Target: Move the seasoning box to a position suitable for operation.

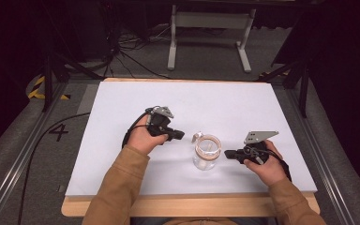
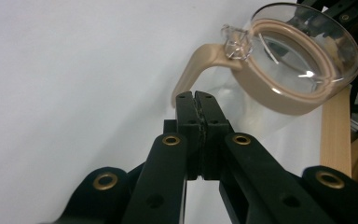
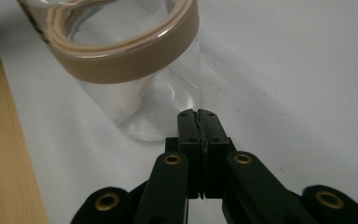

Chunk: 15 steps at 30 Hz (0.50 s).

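Glass jar (image 1: 206, 153) with a tan band round its top stands upright on the white surface (image 1: 122, 108), a bit nearer the front edge than the middle. Seen from the high view, it sits between the two hands. The left hand-held gripper (image 1: 180, 135) is just to the left of the jar and its tip points at the jar. It is close but does not touch. The right hand-held gripper (image 1: 227, 153) is just to the right of the jar and points at it from the other side. It is very near the jar's rim. A hand in a tan sleeve (image 1: 122, 187) holds each one. A strip of bare wood (image 1: 192, 206) shows along the front of the surface.

Next comes the left gripper view. The left hand-held gripper (image 2: 196, 95) has its two black jaws pressed flat together, and nothing is between them. The glass jar (image 2: 298, 65) is up and to the right of the tip. A tan lever (image 2: 200, 60) sticks out from the tan band and curves down toward the tip. A small clear catch (image 2: 237, 43) sits where the lever meets the band. The tip is just below the end of the lever, and I cannot tell if they touch.

Last is the right gripper view. The right hand-held gripper (image 3: 197, 113) is closed too, jaws tight together, holding nothing. The glass jar (image 3: 130, 60) stands up and to the left of the tip, very close. The jar is clear.
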Available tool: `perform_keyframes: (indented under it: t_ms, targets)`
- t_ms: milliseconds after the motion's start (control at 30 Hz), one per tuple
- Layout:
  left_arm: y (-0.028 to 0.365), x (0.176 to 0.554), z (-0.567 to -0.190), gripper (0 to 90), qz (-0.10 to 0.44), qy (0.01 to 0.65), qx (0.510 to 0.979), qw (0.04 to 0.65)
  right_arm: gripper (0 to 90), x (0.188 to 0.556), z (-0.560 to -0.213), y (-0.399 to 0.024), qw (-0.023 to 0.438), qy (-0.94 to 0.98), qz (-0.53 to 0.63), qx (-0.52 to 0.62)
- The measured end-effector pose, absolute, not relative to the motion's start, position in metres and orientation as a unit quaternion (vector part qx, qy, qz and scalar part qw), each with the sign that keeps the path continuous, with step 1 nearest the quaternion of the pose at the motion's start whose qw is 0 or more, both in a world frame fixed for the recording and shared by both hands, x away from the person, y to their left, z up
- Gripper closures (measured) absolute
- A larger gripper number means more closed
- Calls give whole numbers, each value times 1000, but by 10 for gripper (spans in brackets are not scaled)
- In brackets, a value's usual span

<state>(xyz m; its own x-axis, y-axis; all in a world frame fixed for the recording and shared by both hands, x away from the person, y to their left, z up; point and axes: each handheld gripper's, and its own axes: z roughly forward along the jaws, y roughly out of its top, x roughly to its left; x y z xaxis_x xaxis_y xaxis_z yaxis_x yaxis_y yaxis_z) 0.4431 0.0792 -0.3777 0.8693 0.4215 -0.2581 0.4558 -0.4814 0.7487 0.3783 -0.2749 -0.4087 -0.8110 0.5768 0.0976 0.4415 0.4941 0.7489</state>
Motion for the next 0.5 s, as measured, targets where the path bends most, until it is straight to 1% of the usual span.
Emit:
perform_keyframes:
  t_ms: [133, 200, 500]
  targets:
    - [92, 440, -377, 897, -14, 269, 855, 443, 900, 384, -410, -263, 72, 869, 403, 279]
    - [96, 439, -377, 897, -11, 272, 855, 442, 900, 384, -410, -260, 80, 875, 389, 277]
    - [96, 440, -379, 896, -15, 274, 853, 444, 900, 381, -411, -256, 67, 882, 380, 272]
